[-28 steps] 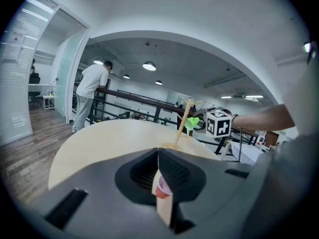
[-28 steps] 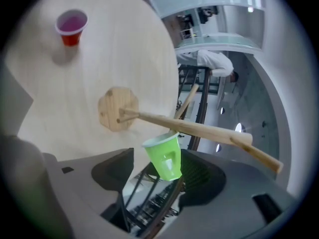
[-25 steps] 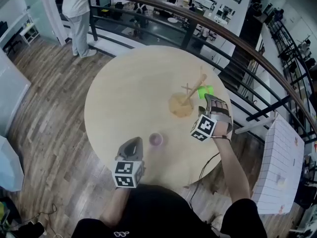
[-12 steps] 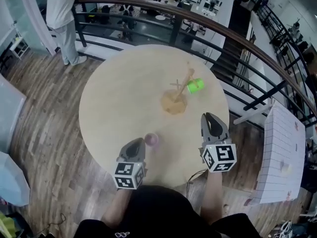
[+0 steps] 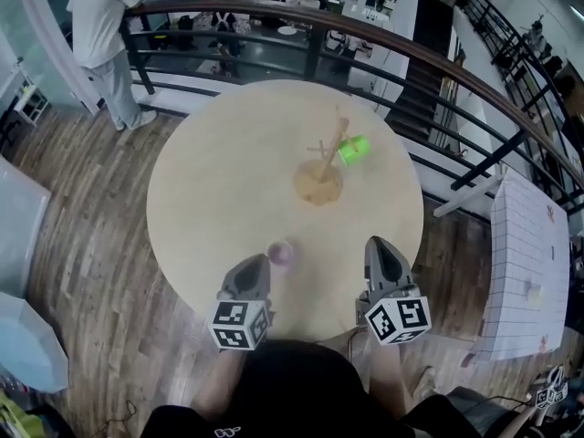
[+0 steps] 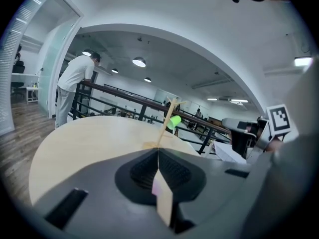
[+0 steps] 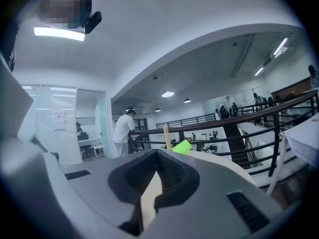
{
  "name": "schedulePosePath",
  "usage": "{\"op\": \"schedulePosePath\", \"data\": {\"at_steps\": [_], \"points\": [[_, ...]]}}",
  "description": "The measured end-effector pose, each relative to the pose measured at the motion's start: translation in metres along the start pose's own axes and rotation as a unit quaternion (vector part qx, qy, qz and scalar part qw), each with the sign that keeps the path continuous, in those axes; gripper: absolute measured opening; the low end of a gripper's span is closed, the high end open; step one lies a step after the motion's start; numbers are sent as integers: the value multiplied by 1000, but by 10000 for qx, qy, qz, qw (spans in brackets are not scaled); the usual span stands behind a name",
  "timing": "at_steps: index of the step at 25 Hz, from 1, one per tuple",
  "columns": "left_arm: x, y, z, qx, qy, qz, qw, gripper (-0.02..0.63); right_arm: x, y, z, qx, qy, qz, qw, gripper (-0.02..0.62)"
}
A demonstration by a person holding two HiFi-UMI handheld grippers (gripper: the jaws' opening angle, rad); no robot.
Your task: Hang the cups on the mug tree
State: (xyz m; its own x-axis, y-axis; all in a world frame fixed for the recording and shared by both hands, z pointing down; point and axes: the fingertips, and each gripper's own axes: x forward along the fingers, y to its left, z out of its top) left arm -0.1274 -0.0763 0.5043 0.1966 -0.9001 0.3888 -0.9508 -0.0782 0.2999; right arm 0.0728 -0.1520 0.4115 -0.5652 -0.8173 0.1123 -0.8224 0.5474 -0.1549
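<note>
Looking down in the head view, a round pale wooden desk (image 5: 219, 181) stands on a plank floor (image 5: 82, 245) beside a curved dark railing (image 5: 456, 80). A person in white (image 5: 100, 26) leans on that railing at the far left. The mug tree (image 5: 321, 164) stands past the desk's middle, with a green cup (image 5: 352, 150) hanging on its right side. A pink cup (image 5: 281, 255) sits mouth up near the front edge, just beside the left tool (image 5: 255, 263). The right tool (image 5: 380, 246) hovers over the front right edge, well apart from both cups.

In the left gripper view the tool's jaws are pressed together on nothing. A pinkish tint in the slit may be the pink cup behind them.

In the right gripper view the jaws have just been closing and meet empty. Beyond them lies bare desk, then the tree and the green cup.
</note>
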Motion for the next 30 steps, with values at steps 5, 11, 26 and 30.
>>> {"op": "schedulePosePath", "data": {"at_steps": [5, 11, 26, 30], "points": [[-1, 6, -3, -26, 31, 122, 9999, 12, 0, 1, -6, 58, 71, 28, 10000, 9], [5, 15, -13, 87, 103, 129, 9998, 65, -3, -2, -13, 37, 202, 18, 9998, 9], [32, 15, -78, 1485, 671, -113, 9866, 402, -6, -4, -25, -36, 452, 7, 9990, 9], [48, 26, -105, 1561, 1077, 158, 9817, 402, -10, -9, -27, -69, 508, -50, 9987, 9]]}}
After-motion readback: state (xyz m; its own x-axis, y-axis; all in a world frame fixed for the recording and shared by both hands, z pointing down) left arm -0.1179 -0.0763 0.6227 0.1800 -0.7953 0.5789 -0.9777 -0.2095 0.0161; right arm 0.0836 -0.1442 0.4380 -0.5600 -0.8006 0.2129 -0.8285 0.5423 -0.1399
